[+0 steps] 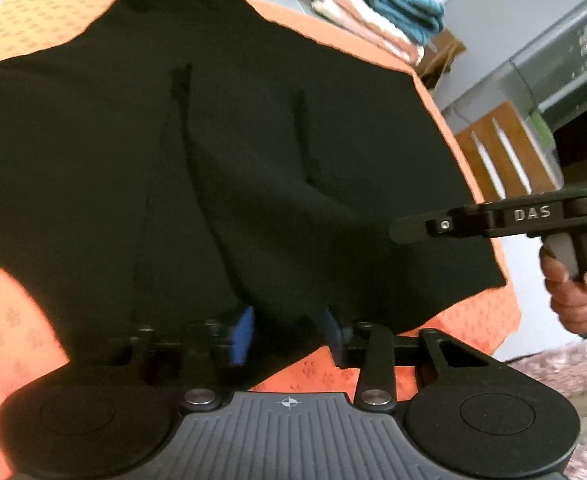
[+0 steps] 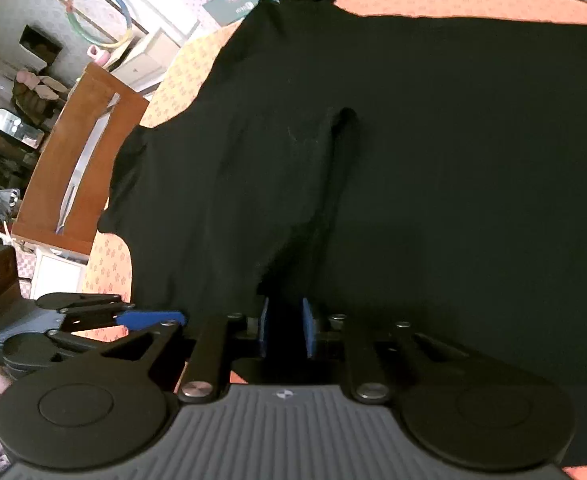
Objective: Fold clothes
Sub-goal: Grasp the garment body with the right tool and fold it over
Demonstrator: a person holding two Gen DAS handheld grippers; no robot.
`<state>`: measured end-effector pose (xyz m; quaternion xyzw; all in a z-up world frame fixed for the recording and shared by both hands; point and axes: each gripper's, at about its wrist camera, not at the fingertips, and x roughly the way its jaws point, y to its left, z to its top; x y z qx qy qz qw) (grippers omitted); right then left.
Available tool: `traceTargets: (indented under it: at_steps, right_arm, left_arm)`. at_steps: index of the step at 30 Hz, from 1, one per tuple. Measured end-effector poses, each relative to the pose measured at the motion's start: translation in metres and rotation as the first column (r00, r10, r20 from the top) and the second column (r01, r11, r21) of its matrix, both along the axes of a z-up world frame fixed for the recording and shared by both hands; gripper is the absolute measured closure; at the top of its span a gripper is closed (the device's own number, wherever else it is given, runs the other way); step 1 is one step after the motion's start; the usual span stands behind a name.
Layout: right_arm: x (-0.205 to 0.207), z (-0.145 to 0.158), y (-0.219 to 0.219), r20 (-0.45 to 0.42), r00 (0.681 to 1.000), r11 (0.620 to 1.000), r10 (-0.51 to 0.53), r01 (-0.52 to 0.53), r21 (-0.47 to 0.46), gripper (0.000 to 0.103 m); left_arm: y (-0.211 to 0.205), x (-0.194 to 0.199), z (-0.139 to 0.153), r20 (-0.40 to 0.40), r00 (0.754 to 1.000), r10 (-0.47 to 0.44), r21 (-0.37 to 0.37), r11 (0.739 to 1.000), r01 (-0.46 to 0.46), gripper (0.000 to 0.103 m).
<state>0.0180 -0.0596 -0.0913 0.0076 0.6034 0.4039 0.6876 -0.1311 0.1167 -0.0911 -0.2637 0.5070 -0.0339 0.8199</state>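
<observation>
Nearest in the left wrist view, the left tool (image 1: 287, 330) fills the bottom of the frame, its blue pads (image 1: 242, 334) drawn in on the near hem of the black garment (image 1: 253, 152), with a bunched fold of cloth caught between them. Along the bottom of the right wrist view, the right tool (image 2: 286, 326) likewise has its blue-lined fingers (image 2: 308, 330) nearly together, pinching a dark ridge of the same garment's edge. From both grips the cloth rises in soft vertical creases towards the middle of each frame. At the right of the left wrist view the right tool shows from the side as a black bar marked "DAS", and a hand (image 1: 573, 292) wraps its grip at the right edge; at the lower left of the right wrist view the left tool appears in turn with one blue pad showing. Beyond the tools, the black garment spreads over most of an orange patterned tabletop (image 1: 45, 20), covering the centre of both frames and trailing off towards the top. Farther off, at the upper right of the left wrist view, a stack of folded clothes (image 1: 373, 4) in teal, pink and white sits at the tabletop's far edge. A brown wooden chair (image 2: 77, 168) stands past the tabletop at the left of the right wrist view.
</observation>
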Motion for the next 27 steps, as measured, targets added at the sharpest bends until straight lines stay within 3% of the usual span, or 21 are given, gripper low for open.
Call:
traceTargets:
  at_steps: [2,7,14,19,27]
  right_arm:
    - [-0.002,-0.002,-0.002,-0.006,1.0,1.0,-0.005,0.005,-0.003,0.081]
    - [-0.005,0.0,-0.009,-0.01,1.0,1.0,0.001,-0.001,0.008,0.081]
    - [-0.019,-0.008,-0.002,-0.052,0.995,0.996,0.087,-0.087,0.011,0.078]
    - [-0.022,0.005,0.008,0.023,0.989,0.989,0.148,-0.148,-0.004,0.077]
    - [0.022,0.052,0.008,0.173,0.975,0.99,0.138,-0.142,0.009,0.074]
  left_arm:
    - [-0.002,0.0,0.002,0.012,1.0,-0.01,0.015,1.0,0.01,0.097]
    - [0.007,-0.016,0.033,0.075,0.997,-0.011,0.018,1.0,0.01,0.097]
    - [-0.004,-0.021,0.004,-0.068,0.997,-0.029,0.118,0.992,0.036,0.092]
    - [0.011,-0.022,0.019,-0.014,0.999,0.033,0.117,0.993,-0.031,0.075]
    - [0.044,-0.01,0.053,0.098,0.984,0.15,0.131,0.978,-0.163,0.072]
